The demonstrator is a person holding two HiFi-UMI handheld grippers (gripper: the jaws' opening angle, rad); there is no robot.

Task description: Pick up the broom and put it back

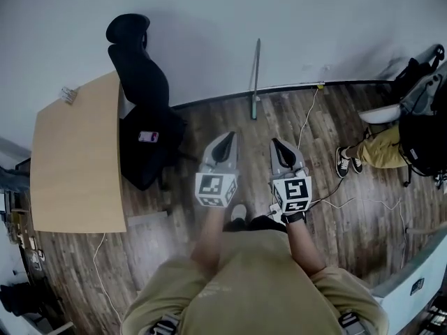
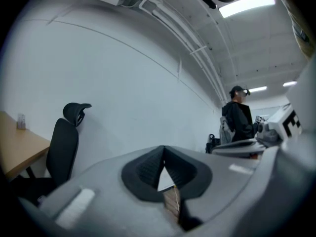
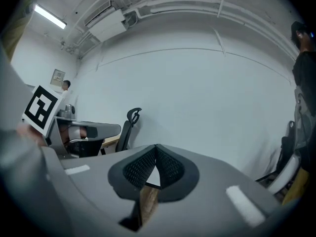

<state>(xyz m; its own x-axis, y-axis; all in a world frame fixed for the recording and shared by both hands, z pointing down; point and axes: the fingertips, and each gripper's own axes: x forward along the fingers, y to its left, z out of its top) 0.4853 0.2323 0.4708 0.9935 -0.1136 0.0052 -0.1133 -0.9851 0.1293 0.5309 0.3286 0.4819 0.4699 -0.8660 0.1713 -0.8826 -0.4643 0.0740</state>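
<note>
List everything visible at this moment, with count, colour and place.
broom: one, grey handle, leaning on the white wall, ahead of both grippers
office chair: one, black, left of the broom, beside the desk
desk: one, light wood, far left
small item: one, pinkish, on the chair seat; too small to identify
cable: white, on the wood floor right of the broom
other person: one, tan trousers, dark shoes, right edge
left gripper: one, grey, jaws shut, empty
right gripper: one, grey, jaws shut, empty
</note>
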